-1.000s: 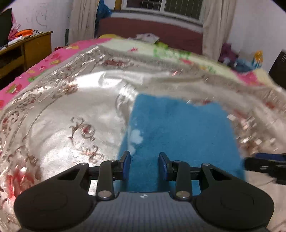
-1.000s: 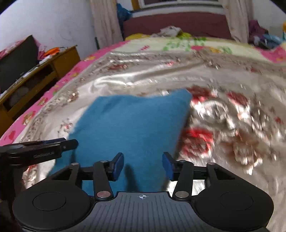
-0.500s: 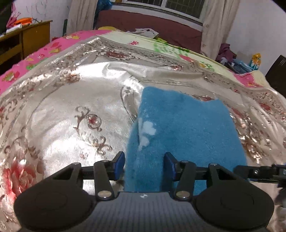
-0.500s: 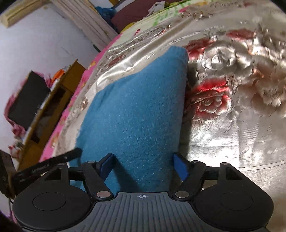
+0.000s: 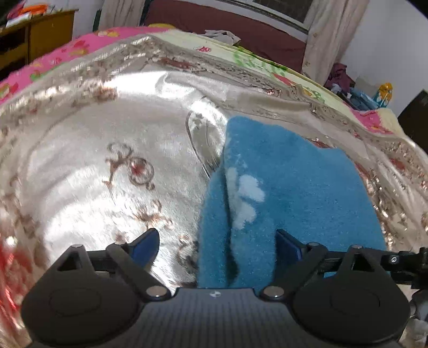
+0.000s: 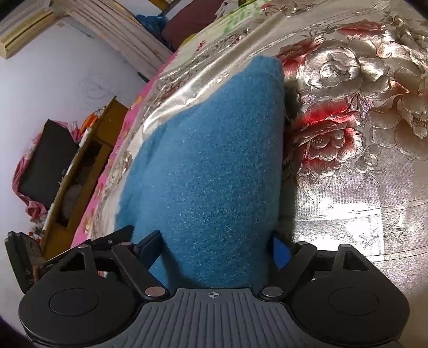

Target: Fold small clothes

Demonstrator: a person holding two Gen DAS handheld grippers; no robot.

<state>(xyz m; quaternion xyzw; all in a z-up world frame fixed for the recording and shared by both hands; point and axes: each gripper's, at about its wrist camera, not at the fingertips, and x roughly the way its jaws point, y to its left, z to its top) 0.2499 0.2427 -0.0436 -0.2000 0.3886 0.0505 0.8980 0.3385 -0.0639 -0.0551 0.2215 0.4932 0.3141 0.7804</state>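
A blue fleece garment point(image 5: 299, 187), folded into a rough rectangle with a small white patch point(image 5: 246, 198) near its left fold, lies flat on the silver flowered bedspread point(image 5: 107, 160). My left gripper point(image 5: 216, 246) hangs over the garment's near left edge. Its jaws are opening and stand wide, with the fold between them and neither pad pressing on it. In the right wrist view the same garment point(image 6: 214, 166) fills the middle. My right gripper point(image 6: 214, 250) is open over its near end, and the cloth lies loose between the pads. The left gripper's body point(image 6: 24, 262) shows at the far left.
The bedspread point(image 6: 361, 187) has red and silver roses and runs to the right. A pink sheet point(image 5: 67, 53) borders it on the left. A wooden cabinet point(image 5: 40, 32) stands beside the bed, curtains point(image 5: 329, 34) and a dark red headboard point(image 5: 214, 21) beyond. Clutter point(image 5: 355, 91) sits at the far right.
Both grippers' jaws have spread wider, the left much more. Both have sunk closer to the blue garment, and the right wrist view has rolled.
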